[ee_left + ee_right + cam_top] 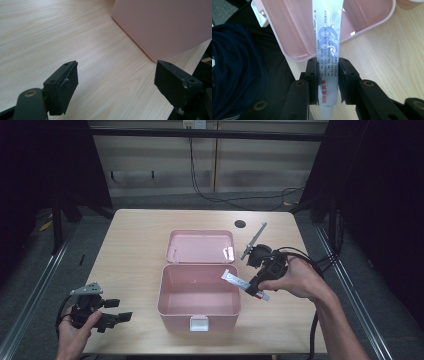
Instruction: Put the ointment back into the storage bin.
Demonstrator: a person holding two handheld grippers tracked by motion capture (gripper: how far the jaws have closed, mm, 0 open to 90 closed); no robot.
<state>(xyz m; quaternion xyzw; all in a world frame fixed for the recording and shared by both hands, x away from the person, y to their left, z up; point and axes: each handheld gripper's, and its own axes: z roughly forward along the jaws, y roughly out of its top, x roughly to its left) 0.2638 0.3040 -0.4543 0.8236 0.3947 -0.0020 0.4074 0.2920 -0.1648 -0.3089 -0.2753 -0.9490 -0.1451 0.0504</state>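
Note:
A pink box (198, 296) stands open in the middle of the table, its lid (201, 246) laid back behind it. My right gripper (252, 286) is shut on a white ointment tube (236, 279) at the box's right rim; the tube's flat end reaches over the box's inside. In the right gripper view the tube (327, 42) runs up between the pads of my right gripper (328, 75), with the box (294, 27) beyond. My left gripper (120, 316) rests low at the front left, open, nothing between its jaws (115, 82); the box wall (162, 25) lies ahead.
A dark round hole (240, 224) sits in the table near the far right edge. Bare wood (135, 245) stretches left of the box. Cables trail from the right hand off the table's right side. A white latch (199, 323) hangs on the box's front.

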